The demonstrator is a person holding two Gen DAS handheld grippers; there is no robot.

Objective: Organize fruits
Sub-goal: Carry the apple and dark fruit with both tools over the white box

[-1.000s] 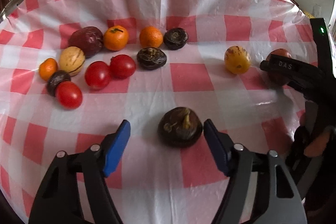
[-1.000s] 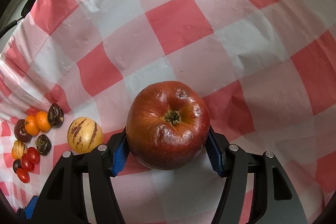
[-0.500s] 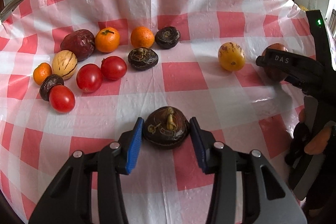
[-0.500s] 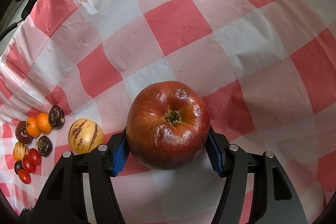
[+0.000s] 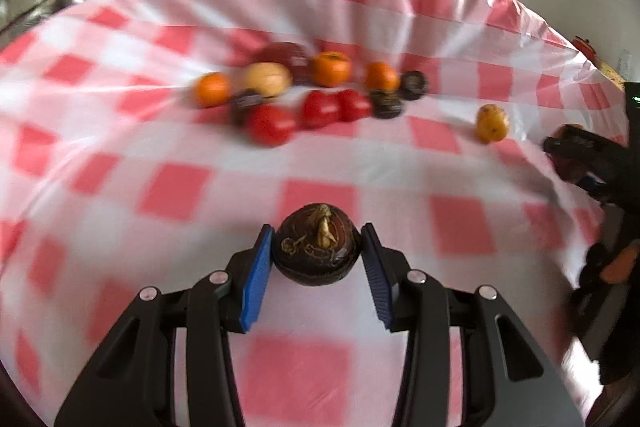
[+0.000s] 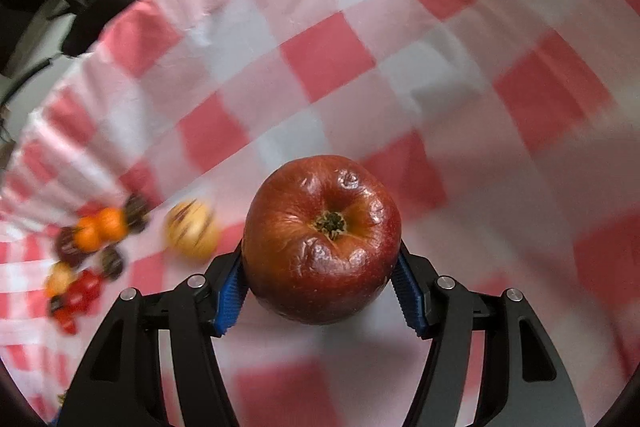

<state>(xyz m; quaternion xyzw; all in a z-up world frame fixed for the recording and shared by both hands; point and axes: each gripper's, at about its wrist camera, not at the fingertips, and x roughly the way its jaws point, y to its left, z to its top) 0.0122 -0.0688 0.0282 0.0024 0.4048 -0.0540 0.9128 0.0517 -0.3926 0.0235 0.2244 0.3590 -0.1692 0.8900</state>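
Fruits on checked cloth [image 5: 320,167], left hand-held gripper [image 5: 318,259] clamping dark water chestnut [image 5: 318,247], right hand-held gripper [image 6: 322,275] clamping red apple [image 6: 322,239]

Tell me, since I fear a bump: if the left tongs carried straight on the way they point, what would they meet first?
Probably bare checked tablecloth: the left tongs, holding the dark fruit, aim down at it. The fruit cluster lies farther; depth is unclear.

text: none legible | labels: none | all lettering blurred
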